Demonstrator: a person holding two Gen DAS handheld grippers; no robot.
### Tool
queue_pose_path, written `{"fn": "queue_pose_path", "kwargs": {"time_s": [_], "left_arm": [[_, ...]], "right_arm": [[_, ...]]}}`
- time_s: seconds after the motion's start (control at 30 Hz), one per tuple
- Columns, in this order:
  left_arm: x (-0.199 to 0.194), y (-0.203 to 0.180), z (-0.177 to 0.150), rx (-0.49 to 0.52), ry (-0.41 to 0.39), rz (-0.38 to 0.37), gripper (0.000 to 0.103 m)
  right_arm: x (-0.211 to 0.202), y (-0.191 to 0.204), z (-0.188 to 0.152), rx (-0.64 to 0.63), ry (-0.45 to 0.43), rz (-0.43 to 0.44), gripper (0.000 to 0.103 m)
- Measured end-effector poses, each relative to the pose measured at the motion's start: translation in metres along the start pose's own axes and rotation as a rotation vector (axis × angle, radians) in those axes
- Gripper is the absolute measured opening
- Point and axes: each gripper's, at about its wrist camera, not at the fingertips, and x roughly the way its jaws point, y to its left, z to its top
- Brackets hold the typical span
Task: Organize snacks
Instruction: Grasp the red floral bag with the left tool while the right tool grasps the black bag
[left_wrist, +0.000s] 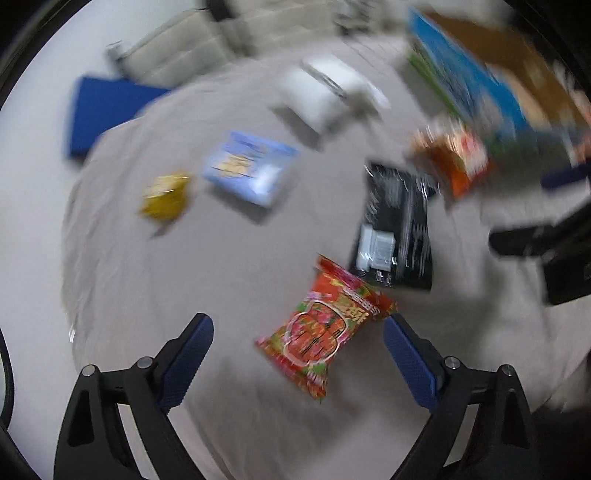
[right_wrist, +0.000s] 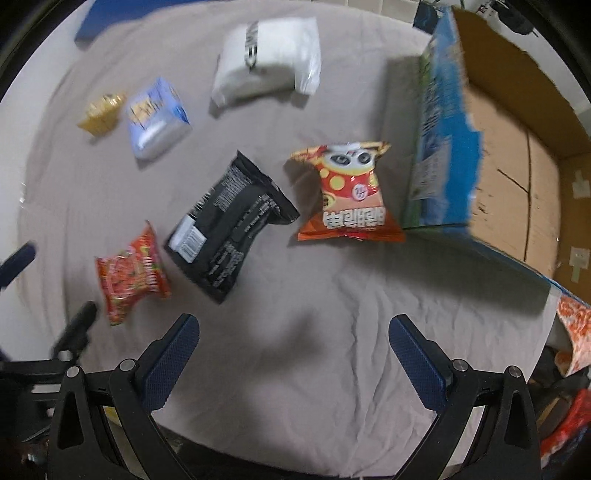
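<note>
Your left gripper (left_wrist: 298, 330) is spread wide, gripping nothing, with the red snack packet (left_wrist: 325, 334) lying on the grey cloth (left_wrist: 221, 277) between its fingers, nearer the right one. Centre the packet before you squeeze, and take it across its puffed middle, not the crimped ends. Your right gripper (right_wrist: 294, 330) is likewise released, over bare cloth; the orange panda packet (right_wrist: 349, 195) sits mid-frame, just left of the cardboard box (right_wrist: 517, 155) at the upper right. I'd judge that box the drop point.
</note>
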Motion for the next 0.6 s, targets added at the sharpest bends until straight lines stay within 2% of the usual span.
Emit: {"fn": "queue_pose_path", "kwargs": {"time_s": [0.07, 0.1, 0.13, 0.27, 0.4, 0.53, 0.6], "left_arm": [[0.030, -0.004, 0.004, 0.072, 0.054, -0.045, 0.088], [0.037, -0.004, 0.005, 0.086, 0.066, -0.031, 0.087], [0.049, -0.003, 0.005, 0.108, 0.092, -0.049, 0.088], [0.075, 0.003, 0.005, 0.130, 0.190, -0.119, 0.087], [0.089, 0.006, 0.002, 0.138, 0.220, -0.138, 0.086], [0.087, 0.020, -0.004, 0.029, 0.206, -0.223, 0.054], [0.084, 0.025, -0.010, -0.023, 0.201, -0.217, 0.050]], "right_arm": [[0.013, 0.002, 0.001, 0.001, 0.018, -0.008, 0.103], [0.017, 0.002, 0.001, 0.001, 0.022, -0.012, 0.103], [0.022, 0.004, 0.002, 0.000, 0.024, -0.018, 0.103], [0.039, 0.007, 0.004, 0.032, 0.036, -0.014, 0.103], [0.048, 0.013, 0.006, 0.062, 0.042, 0.006, 0.103], [0.057, 0.021, 0.012, 0.093, 0.054, 0.028, 0.103], [0.058, 0.025, 0.017, 0.117, 0.059, 0.052, 0.103]]}}
